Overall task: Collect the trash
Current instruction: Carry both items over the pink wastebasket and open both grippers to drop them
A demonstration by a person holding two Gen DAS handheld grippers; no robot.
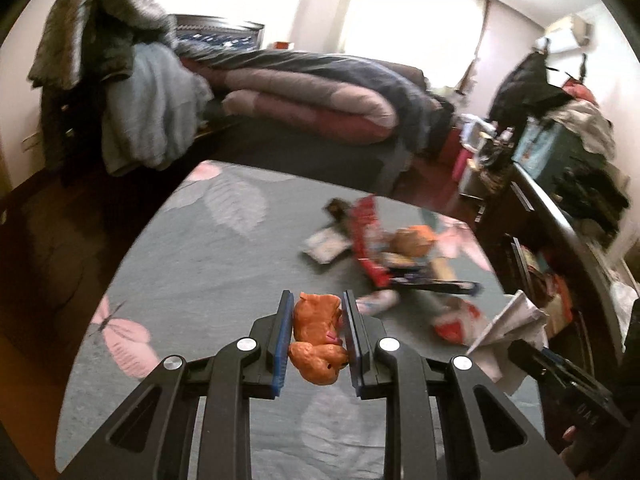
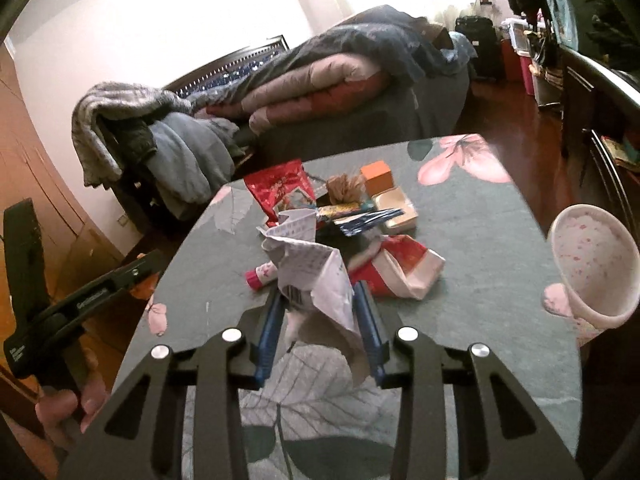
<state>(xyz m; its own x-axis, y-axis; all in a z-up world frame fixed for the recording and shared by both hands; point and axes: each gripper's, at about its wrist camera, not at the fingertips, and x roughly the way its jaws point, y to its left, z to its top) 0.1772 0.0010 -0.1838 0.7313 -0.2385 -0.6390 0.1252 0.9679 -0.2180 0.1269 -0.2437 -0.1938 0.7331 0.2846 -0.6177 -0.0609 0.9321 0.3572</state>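
My left gripper (image 1: 316,320) clamped an orange peel (image 1: 318,336) above the table (image 1: 192,264); my right gripper (image 2: 318,312) pinched crumpled paper (image 2: 316,276) near the trash pile (image 2: 340,208).

One crumpled paper (image 2: 316,276); one orange peel (image 1: 318,336); one cup (image 2: 592,264); two red wrappers (image 2: 280,192)

An orange crumpled peel (image 1: 318,338) is sitting pinched between blue pads, off the table. A creased white printed paper (image 2: 316,276) is hanging likewise. Red wrappers (image 2: 280,192) are lying heaped mid-table.
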